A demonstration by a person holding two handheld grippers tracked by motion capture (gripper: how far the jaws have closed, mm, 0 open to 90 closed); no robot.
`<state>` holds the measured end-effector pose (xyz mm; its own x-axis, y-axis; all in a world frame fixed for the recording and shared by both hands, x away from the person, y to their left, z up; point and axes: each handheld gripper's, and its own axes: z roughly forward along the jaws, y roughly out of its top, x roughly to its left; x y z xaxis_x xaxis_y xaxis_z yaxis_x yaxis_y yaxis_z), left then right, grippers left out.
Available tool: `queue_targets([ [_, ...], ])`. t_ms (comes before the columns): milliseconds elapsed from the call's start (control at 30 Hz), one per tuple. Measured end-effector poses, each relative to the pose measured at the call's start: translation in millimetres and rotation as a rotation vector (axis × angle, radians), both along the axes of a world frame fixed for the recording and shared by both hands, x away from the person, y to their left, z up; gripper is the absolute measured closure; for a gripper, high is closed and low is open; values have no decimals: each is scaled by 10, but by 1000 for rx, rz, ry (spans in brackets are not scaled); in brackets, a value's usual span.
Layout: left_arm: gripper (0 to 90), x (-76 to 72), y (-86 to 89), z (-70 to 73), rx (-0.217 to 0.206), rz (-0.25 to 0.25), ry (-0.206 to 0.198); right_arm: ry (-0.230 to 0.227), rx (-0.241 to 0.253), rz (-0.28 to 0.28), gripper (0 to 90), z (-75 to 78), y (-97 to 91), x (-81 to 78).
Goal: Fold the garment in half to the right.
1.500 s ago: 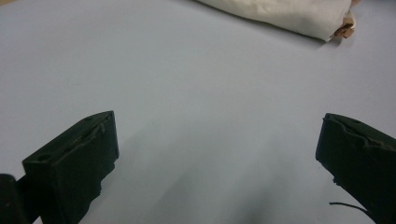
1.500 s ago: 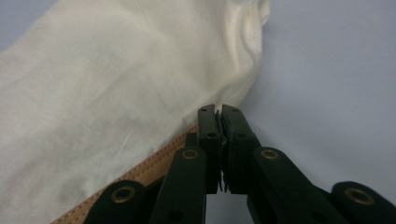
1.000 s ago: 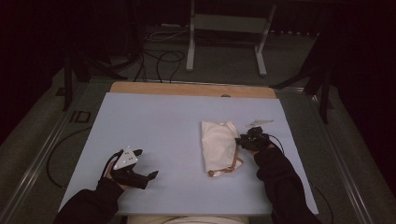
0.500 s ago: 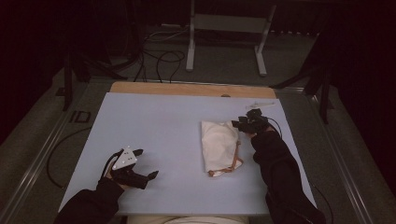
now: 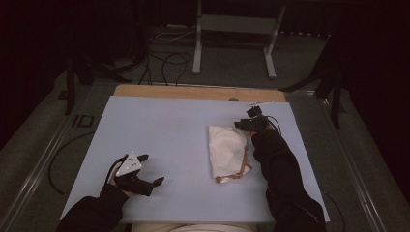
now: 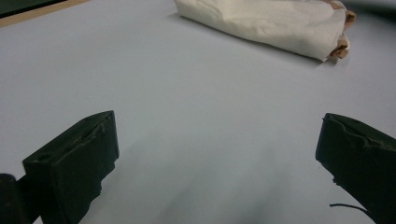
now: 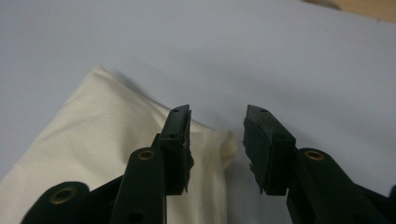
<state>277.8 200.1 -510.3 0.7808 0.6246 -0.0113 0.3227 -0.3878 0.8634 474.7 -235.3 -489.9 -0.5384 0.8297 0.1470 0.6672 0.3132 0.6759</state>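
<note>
The folded cream cloth bag [image 5: 228, 151] lies lengthwise, near to far, on the pale blue table [image 5: 159, 130]. The right gripper [image 5: 247, 122] hovers at its far corner (jaws just narrowing, part open, gripping nothing); the left gripper [image 5: 145, 181], wide open and empty, sits well apart.

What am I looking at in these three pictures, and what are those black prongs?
A person sits at a table covered in pale blue, with a hand-held claw in each hand. One camera looks down from above; the other two ride on the claws, so the black prongs are their jaws. The left claw rests near the front edge, jaws wide apart with nothing between them. The right claw hovers at the far corner of a cream cloth bag, jaws partly open and just narrowing, gripping nothing. The bag lies flat, with a brownish strap at its near end.
</note>
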Motion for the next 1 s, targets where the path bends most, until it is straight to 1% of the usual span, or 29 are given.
queue_targets([
  [67, 4, -2, -5, 2, -1, -1, 0, 16, 1, -1, 621, -42, -8, 18],
  [133, 4, -2, -11, 1, -4, -4, 1, 28, 3, -2, 670, -75, -19, 28],
  [200, 4, -1, -14, -2, -4, -4, 2, 41, 6, 4, 701, -102, -23, 35],
  [267, 4, 2, -15, -5, -6, -5, 5, 52, 17, 7, 760, -116, -28, 39],
  [300, 4, 2, -15, -6, -6, -5, 5, 54, 15, 12, 829, -118, -26, 36],
  [333, 4, 2, -15, -6, -7, -5, 6, 50, 11, 16, 868, -115, -27, 32],
  [367, 4, 2, -15, -6, -8, -5, 6, 34, 10, 20, 888, -102, -32, 26],
  [400, 4, 1, -15, -5, -7, -5, 6, 30, 13, 19, 894, -87, -35, 18],
  [467, 4, 1, -13, -3, -8, -3, 5, 5, 17, 18, 898, -49, -47, 2],
  [500, 4, 2, -12, -2, -7, -3, 4, -9, 11, 14, 899, -19, -57, -12],
  [567, 4, 0, -12, 0, -5, -4, 3, -25, 13, 6, 899, 20, -78, -29],
  [600, 4, -1, -14, 1, -5, -4, 3, -34, 6, 6, 899, 29, -87, -34],
  [633, 4, -1, -15, 0, -5, -4, 2, -44, -13, 2, 899, 43, -90, -46],
  [733, 4, -2, -15, 2, -5, -3, 1, -67, -33, -5, 900, 56, -111, -68],
  [900, 4, 0, -13, 1, -6, -1, 0, -79, -65, -22, 899, 37, -149, -103],
  [1000, 4, -1, -16, 0, -5, 0, -1, -80, -72, -31, 899, 7, -174, -111],
])
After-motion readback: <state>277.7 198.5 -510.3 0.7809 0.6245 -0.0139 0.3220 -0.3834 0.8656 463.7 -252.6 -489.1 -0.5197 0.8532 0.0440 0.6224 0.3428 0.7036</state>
